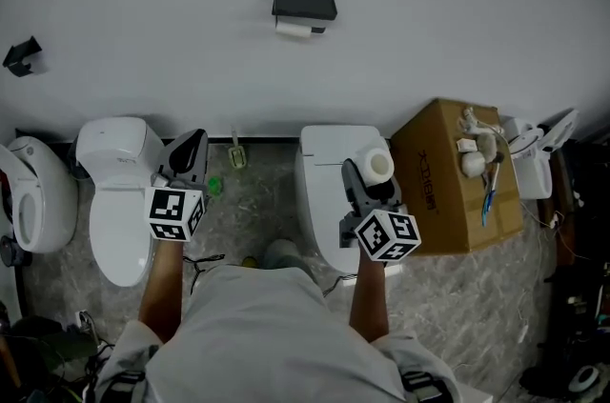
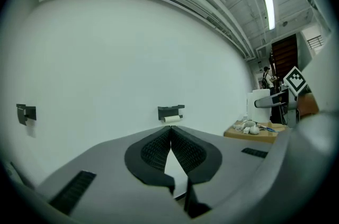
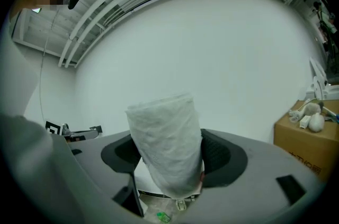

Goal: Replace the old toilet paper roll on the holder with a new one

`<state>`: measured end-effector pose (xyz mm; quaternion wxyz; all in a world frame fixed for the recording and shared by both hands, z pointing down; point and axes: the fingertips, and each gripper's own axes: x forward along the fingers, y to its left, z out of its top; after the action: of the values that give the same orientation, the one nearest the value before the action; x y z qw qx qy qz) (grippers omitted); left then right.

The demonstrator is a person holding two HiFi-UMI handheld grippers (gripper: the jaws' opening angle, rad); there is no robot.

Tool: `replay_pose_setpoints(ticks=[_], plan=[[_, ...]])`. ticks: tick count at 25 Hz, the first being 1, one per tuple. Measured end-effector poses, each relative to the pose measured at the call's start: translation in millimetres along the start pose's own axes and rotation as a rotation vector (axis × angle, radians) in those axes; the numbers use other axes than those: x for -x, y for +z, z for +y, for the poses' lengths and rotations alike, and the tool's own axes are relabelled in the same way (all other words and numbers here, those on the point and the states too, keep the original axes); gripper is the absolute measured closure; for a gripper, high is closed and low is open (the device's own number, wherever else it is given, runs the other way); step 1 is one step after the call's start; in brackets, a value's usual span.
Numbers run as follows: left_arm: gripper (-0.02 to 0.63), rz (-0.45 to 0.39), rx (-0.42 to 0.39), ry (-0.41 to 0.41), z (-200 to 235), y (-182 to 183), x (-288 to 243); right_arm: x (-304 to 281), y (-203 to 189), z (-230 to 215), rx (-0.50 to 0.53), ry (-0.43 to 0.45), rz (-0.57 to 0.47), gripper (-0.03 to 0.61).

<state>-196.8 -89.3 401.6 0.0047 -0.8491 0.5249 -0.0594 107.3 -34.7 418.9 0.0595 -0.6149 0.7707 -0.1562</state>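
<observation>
White paper filled my right gripper: the new roll stood upright between its jaws, leaning a little to the left, and the jaws pressed on both its sides. From the head camera I saw that roll held over the closed top of the middle toilet. My left gripper was fully closed, its two jaws meeting along one line with nothing between them. It hung above the marbled floor, just right of the left toilet. The dark holder sat on the pale far wall, well apart from both grippers and roughly between them, with the thin old roll hanging under it. A second, smaller dark fitting was fixed to the same wall far to the left. Right of the middle toilet stood a cardboard box with a few white items on top that I could not make out. A third toilet showed at the left edge.
</observation>
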Motion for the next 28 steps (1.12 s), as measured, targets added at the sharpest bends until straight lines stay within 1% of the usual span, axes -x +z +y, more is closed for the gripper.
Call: replay_pose_setpoints(ticks=[5, 9, 17, 20, 23, 28], plan=[[0.593, 0.010, 0.006, -0.017, 6.9, -4.6, -32.4, -29.8, -0.2, -8.2, -0.007, 0.001, 0.002, 0.249], [0.592, 0.008, -0.019, -0.023, 9.5, -3.5, -68.0, -65.3, 3.1, -26.3, -0.020, 0.004, 0.000, 0.249], [0.583, 0.052, -0.060, -0.013, 24.3, 1.1, -165.7, -159.2, 24.6, -70.8, -0.046, 0.040, 0.000, 0.249], [0.531, 0.072, -0.117, -0.027, 20.0, 1.6, -202.0, -192.7, 30.3, -90.4, -0.059, 0.051, 0.009, 0.249], [0.509, 0.095, -0.188, -0.044, 15.9, -1.7, -237.9, -225.5, 36.4, -106.5, -0.070, 0.067, 0.014, 0.249], [0.472, 0.135, -0.249, -0.070, 12.4, -5.4, -303.4, -278.1, 46.3, -133.1, -0.093, 0.092, 0.024, 0.249]])
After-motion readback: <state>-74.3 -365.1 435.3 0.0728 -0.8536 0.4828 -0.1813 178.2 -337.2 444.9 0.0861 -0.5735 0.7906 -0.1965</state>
